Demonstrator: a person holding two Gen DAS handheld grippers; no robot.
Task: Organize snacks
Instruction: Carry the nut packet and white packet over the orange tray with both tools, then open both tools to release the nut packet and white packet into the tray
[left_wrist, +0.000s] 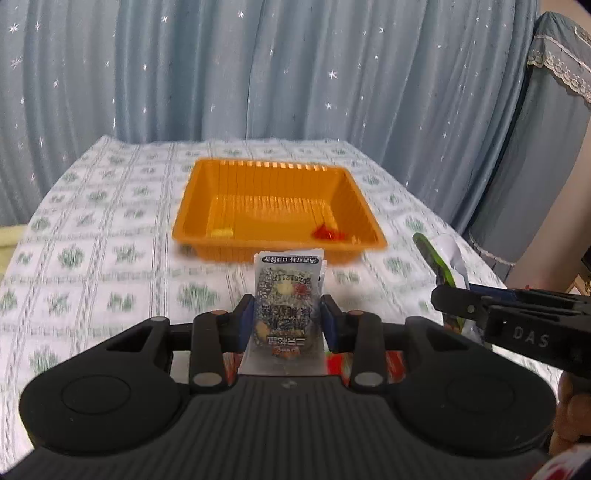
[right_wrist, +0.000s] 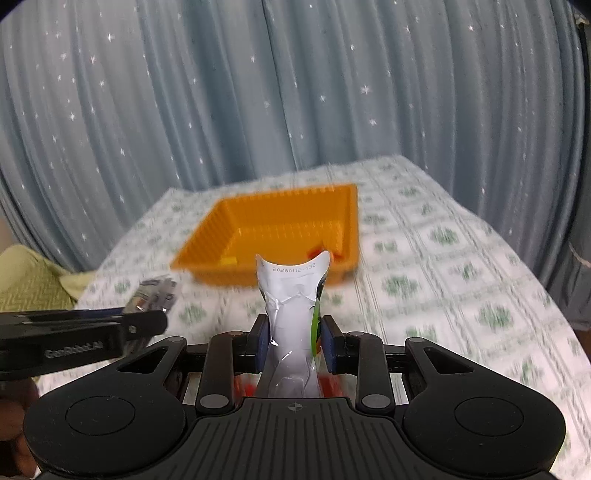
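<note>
A: Two grippers, each pinching one packet. Left wrist view first?

B: Left gripper (left_wrist: 288, 317) is squeezing a clear snack packet (left_wrist: 286, 295) with dark print, blue pads pressing on both its sides. Packet is standing upright between the fingers, top edge sticking out past the tips.

A: Tray?

B: Orange tray (left_wrist: 280, 206) is sitting straight ahead of the left fingertips, just beyond the packet's top, on the patterned tablecloth (left_wrist: 92, 240). One small yellow item (left_wrist: 221, 232) and one red item (left_wrist: 327, 233) are lying on its near floor. Blurry, can't tell what they are.

A: Anything to the side?

B: Right gripper (left_wrist: 448, 295) is poking in from the right of the left one, carrying a white and green packet (left_wrist: 441, 258). Part of a hand (left_wrist: 569, 413) is showing at the lower right edge.

A: Right wrist view?

B: Right gripper (right_wrist: 293, 339) is clamping that white and green packet (right_wrist: 293, 306), pads pressing both sides, printed date end flaring out above the tips. Orange tray (right_wrist: 280, 221) is lying ahead of it and slightly left, well blurred. Left gripper (right_wrist: 162, 321) is reaching in from the left, clear snack packet (right_wrist: 155, 295) sticking out beyond it.

A: Backdrop?

B: Blue star curtain (right_wrist: 295, 92) is hanging behind the table in both views.
</note>
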